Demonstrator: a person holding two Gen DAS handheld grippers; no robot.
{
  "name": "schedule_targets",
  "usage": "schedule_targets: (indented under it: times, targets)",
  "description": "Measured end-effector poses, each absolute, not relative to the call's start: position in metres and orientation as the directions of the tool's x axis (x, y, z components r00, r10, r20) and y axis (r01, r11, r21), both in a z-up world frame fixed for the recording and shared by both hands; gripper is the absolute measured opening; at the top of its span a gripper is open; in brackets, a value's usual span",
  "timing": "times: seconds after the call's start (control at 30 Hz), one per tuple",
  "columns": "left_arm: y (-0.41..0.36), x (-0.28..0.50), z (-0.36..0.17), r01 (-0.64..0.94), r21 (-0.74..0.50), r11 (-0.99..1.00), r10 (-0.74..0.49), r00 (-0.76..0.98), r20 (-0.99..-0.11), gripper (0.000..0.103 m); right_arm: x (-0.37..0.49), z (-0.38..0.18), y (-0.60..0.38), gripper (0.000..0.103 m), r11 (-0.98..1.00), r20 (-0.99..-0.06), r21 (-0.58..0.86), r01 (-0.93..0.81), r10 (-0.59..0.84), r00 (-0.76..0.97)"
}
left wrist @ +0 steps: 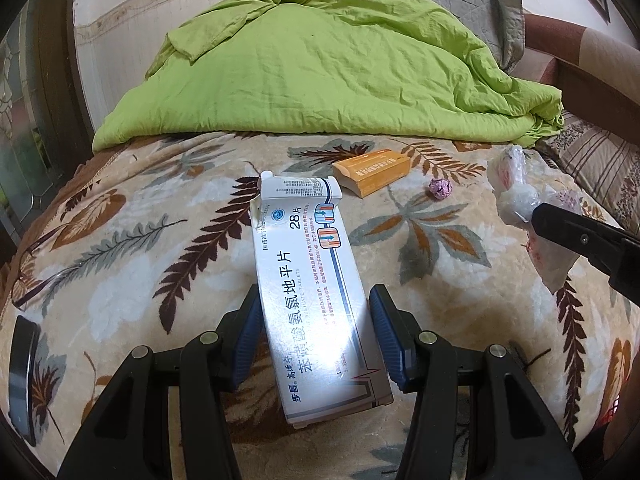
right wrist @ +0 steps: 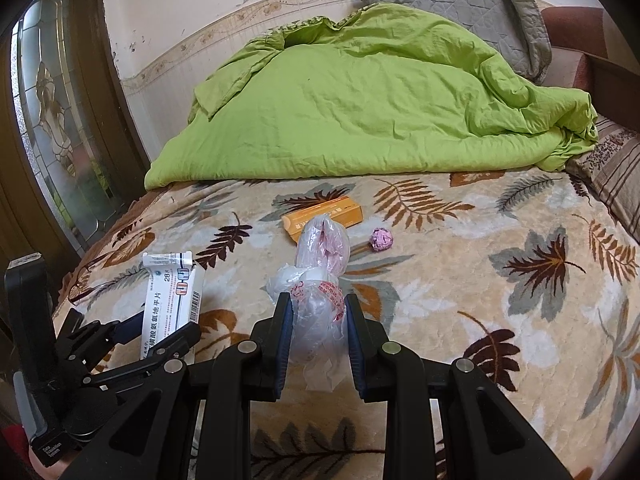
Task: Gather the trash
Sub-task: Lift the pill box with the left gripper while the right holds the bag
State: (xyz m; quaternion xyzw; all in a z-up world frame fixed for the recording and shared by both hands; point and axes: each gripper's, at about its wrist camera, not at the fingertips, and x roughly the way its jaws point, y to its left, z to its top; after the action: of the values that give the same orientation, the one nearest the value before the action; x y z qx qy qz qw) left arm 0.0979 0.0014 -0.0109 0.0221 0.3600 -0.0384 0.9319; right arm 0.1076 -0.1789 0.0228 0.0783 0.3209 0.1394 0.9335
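A white medicine box (left wrist: 308,280) with blue print sits between the pads of my left gripper (left wrist: 316,336), which is shut on its lower half; from the right wrist view the box (right wrist: 172,300) is lifted off the blanket in that gripper (right wrist: 160,330). My right gripper (right wrist: 319,340) is shut on a knotted clear plastic bag (right wrist: 320,280) with pink inside. The bag (left wrist: 516,200) also shows at the right of the left wrist view. An orange box (right wrist: 322,216) and a crumpled purple ball (right wrist: 382,240) lie on the leaf-patterned blanket (right wrist: 480,280) ahead.
A green quilt (right wrist: 360,120) is heaped across the far half of the bed, with a grey pillow (right wrist: 460,8) behind it. Eyeglasses (left wrist: 36,268) and a dark flat object (left wrist: 22,376) lie near the bed's left edge. A glass-panelled door (right wrist: 52,120) stands on the left.
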Motion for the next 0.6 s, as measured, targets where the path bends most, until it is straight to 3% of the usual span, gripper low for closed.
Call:
schedule_targets:
  times: [0.6]
  targets:
    - [0.0015,0.1048,-0.0188,0.107,-0.023,0.994,-0.094,0.723,-0.684,0.052,0.1132,0.0165,-0.1742,0.027,0.950,-0.604,0.246,-0.194,0.306,0.736]
